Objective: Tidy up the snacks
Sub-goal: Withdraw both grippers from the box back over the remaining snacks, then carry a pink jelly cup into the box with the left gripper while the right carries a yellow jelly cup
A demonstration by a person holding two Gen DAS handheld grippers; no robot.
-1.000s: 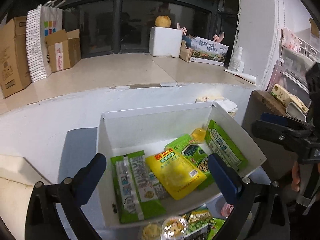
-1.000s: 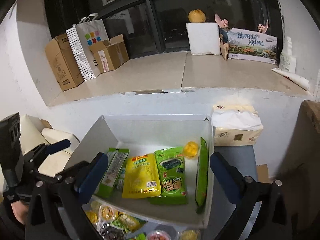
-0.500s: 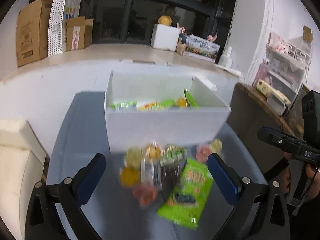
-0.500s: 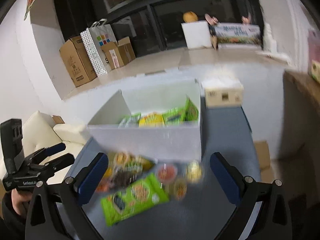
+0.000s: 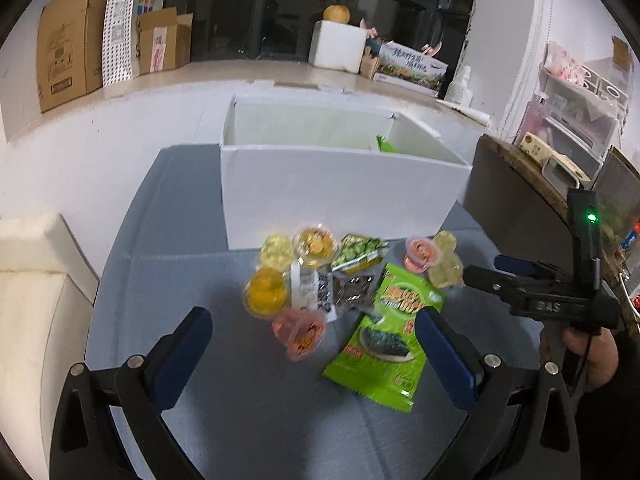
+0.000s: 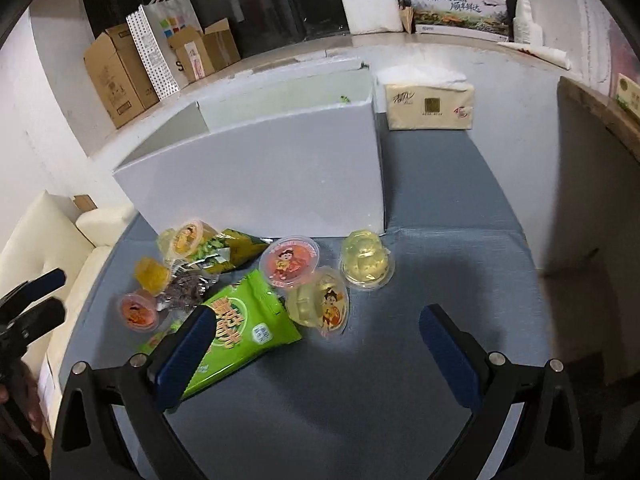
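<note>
A white box [image 5: 340, 184] [image 6: 260, 176] stands at the back of the blue table, a green packet tip showing inside. In front of it lie loose snacks: a green seaweed bag [image 5: 384, 340] [image 6: 236, 328], a small green pea packet [image 5: 358, 254] [image 6: 224, 254], a dark packet [image 5: 354, 292], and several jelly cups, such as a pink one [image 5: 300, 332], an orange one [image 5: 266, 292] and a clear yellow one [image 6: 366, 264]. My left gripper [image 5: 312, 344] is open and empty above the pile. My right gripper [image 6: 316, 340] is open and empty, its left finger [image 6: 188, 356] over the seaweed bag.
A tissue pack [image 6: 430, 106] lies right of the box. A dark wooden cabinet [image 5: 520, 200] stands at the table's right edge. A cream sofa [image 5: 32, 300] is on the left. Cardboard boxes [image 5: 64, 64] and a foam box [image 5: 338, 50] sit on the ledge behind.
Both grippers pulled back and down from over the box's open top. The view now faces the loose snacks on the table in front of the box. Both stay open and empty.
</note>
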